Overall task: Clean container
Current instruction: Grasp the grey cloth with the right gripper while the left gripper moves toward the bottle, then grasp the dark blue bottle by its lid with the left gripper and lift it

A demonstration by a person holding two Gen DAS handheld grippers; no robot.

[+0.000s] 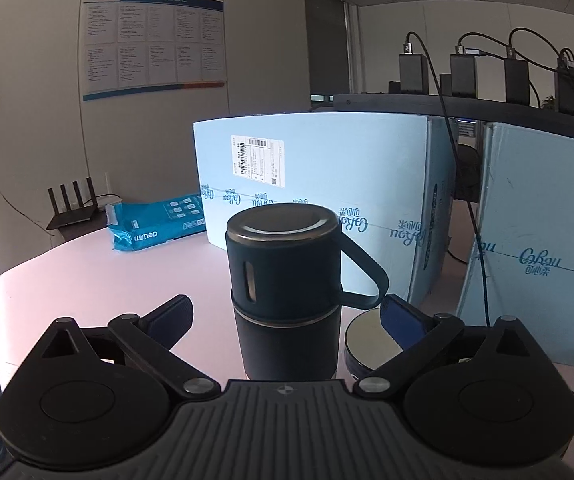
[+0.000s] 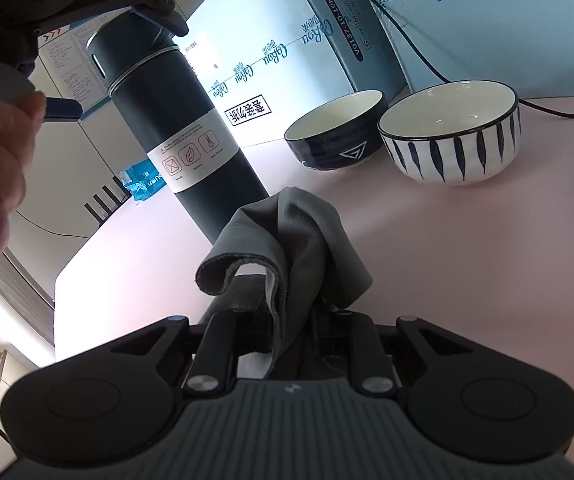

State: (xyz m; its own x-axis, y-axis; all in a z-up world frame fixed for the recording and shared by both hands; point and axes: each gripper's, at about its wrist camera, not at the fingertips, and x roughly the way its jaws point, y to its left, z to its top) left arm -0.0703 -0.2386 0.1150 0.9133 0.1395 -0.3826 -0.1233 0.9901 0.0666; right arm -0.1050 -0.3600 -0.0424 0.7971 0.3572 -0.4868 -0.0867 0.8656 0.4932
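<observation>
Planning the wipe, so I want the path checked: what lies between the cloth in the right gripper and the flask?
Nothing: in the right wrist view only bare pink table separates the cloth from the flask.

Your right gripper's (image 2: 287,312) fingertips are buried under the grey cloth (image 2: 283,248), so you cannot see the pads. The cloth also covers the foot of the dark flask (image 2: 183,128). In the left wrist view the gripper body cuts off the flask's base. The wall poster's (image 1: 153,42) print is too small to read.
</observation>
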